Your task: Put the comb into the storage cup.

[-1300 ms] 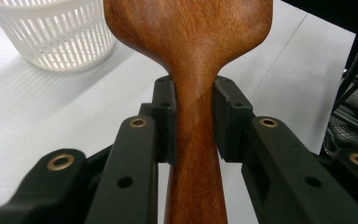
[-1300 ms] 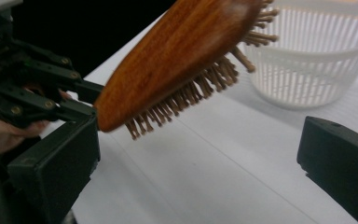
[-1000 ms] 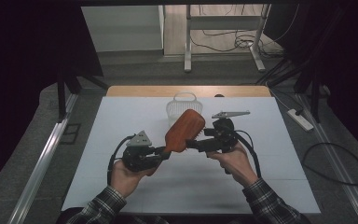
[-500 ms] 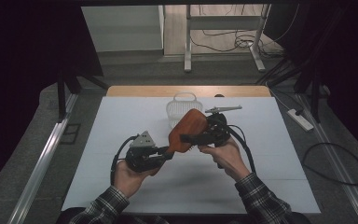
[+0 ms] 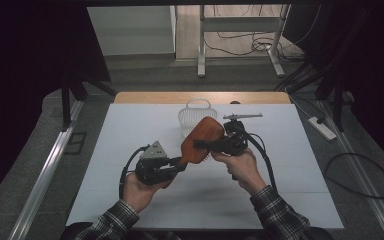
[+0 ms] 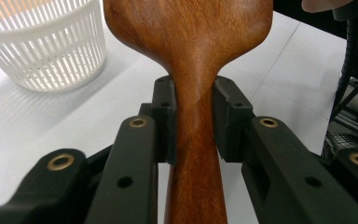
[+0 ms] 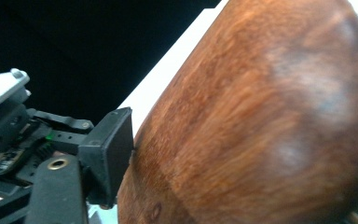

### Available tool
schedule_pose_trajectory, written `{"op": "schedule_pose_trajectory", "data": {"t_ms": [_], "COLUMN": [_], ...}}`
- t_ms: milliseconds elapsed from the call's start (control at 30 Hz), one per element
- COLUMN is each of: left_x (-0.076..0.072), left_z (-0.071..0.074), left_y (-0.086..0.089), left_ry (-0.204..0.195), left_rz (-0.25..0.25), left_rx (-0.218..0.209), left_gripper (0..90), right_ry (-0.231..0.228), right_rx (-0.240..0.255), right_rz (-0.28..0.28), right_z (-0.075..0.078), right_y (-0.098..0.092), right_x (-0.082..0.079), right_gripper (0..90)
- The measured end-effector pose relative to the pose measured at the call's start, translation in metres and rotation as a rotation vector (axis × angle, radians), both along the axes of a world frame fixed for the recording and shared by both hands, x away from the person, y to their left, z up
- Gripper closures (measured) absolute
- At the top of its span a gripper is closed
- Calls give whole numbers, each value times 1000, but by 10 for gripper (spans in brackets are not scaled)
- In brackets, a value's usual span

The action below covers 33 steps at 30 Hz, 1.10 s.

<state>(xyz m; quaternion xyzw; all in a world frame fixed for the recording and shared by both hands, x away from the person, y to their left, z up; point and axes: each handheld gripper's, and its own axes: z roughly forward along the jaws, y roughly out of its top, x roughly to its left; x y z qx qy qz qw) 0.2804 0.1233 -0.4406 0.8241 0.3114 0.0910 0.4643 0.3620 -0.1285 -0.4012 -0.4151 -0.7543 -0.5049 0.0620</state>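
Gripping a single wooden paddle (image 5: pixel 202 140) from both ends, a person in plaid sleeves works two hand-held tools above a white table (image 5: pixel 130 130). The left gripper (image 5: pixel 179 164) is clamped on the paddle's narrow neck: in the left gripper view its two black jaws press the neck (image 6: pixel 196 140) from either side, just below where the wood widens into the blade. The right gripper (image 5: pixel 200 144) meets the broad blade from the other side; in the right gripper view one pad (image 7: pixel 109 151) lies against the wood's edge while the other jaw is hidden behind the blade (image 7: pixel 261 121), so whether it is fully clamped cannot be told for certain, though the jaws appear to be set on the blade. The paddle is held off the tabletop, tilted, near the middle of the table. Behind it stands one white slotted basket (image 5: pixel 192 117) with a loop handle, partly blocked from the high camera by the blade and seen just beyond the paddle in the left gripper view (image 6: pixel 46 46). One slim metal tool (image 5: pixel 242 116) lies on the table right of the basket, behind the right hand (image 5: pixel 240 165). The left hand (image 5: pixel 140 187) holds its tool lower, nearer the person. One power strip (image 5: pixel 322 127) rests on the floor off the table's right edge, and cables (image 5: pixel 240 42) trail across the floor beyond it.
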Motion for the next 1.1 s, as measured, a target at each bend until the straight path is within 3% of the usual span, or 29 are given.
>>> {"op": "schedule_pose_trajectory", "data": {"t_ms": [133, 300, 433, 633, 667, 700, 900, 1100], "left_x": [0, 0, 0, 4, 4, 5, 11, 15], "left_z": [-1, -3, -4, -6, -6, -6, -7, -10], "left_y": [-1, -5, -5, -6, -6, -5, 4, 10], "left_ry": [-4, -8, -6, 9, 14, 16, 89, 141], "left_rz": [-3, -11, -17, -13, -5, 6, -9, 6], "left_rx": [9, 33, 46, 55, 55, 57, 14, 34], "left_gripper": [723, 722, 721, 704, 681, 572, 422, 160], "right_ry": [41, 128, 146, 134, 128, 117, 94, 72], "right_rx": [47, 141, 164, 167, 161, 144, 145, 154], "right_rz": [2, 5, 25, 30, 28, 23, 22, 10], "right_z": [0, -1, -1, -2, -2, -2, -1, 3], "right_y": [-3, -10, -11, -9, -9, -8, -10, -14], "right_x": [1, 4, 4, 1, 0, 0, -1, 0], "right_gripper": [352, 458, 509, 552, 555, 557, 557, 556]}}
